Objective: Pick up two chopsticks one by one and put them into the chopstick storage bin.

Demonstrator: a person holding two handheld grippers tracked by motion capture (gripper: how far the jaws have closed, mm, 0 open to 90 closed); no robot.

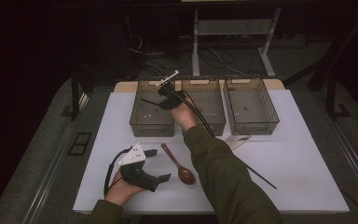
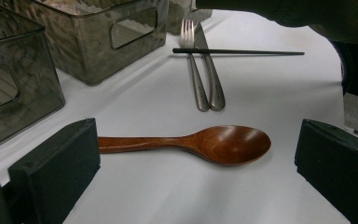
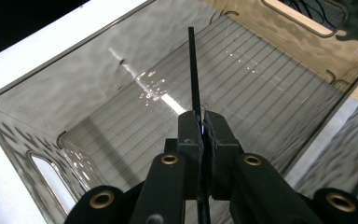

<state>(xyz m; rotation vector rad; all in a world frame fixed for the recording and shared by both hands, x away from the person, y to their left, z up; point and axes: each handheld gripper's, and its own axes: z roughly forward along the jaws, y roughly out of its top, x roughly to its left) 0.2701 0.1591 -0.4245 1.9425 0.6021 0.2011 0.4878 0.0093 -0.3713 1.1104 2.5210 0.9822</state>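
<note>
We work at a white table (image 1: pixel 284 186) with 3 smoky clear plastic bins in a row at its 12 o'clock edge: the left bin (image 1: pixel 151 119), the middle bin (image 1: pixel 212 116) and the right bin (image 1: pixel 251 105). Our right gripper (image 1: pixel 165 95) reaches over the left bin, its jaws clamped tight on a black chopstick (image 3: pixel 194 79); in the right gripper view (image 3: pixel 204 122) the stick rises from between the pads toward 12 o'clock, above the bin's ribbed floor (image 3: pixel 242 88). In the high view the same stick shows as a thin dark line running out from the gripper toward 9 o'clock over the bin. Our left gripper (image 1: pixel 161 163) rests low on the table at about 7 o'clock, its jaws spread wide and holding nothing. In the left gripper view (image 2: pixel 191 168) a brown wooden spoon (image 2: pixel 205 143) lies flat on the table between the 2 black pads (image 2: pixel 60 163), its bowl toward 3 o'clock and its handle end just at the left-hand pad; we cannot tell whether they touch. Beyond it, toward 12 o'clock, a steel fork (image 2: pixel 193 65) and a steel knife (image 2: pixel 212 77) lie side by side, touching, and a 2nd black chopstick (image 2: pixel 237 52) lies crosswise on top of both.
</note>
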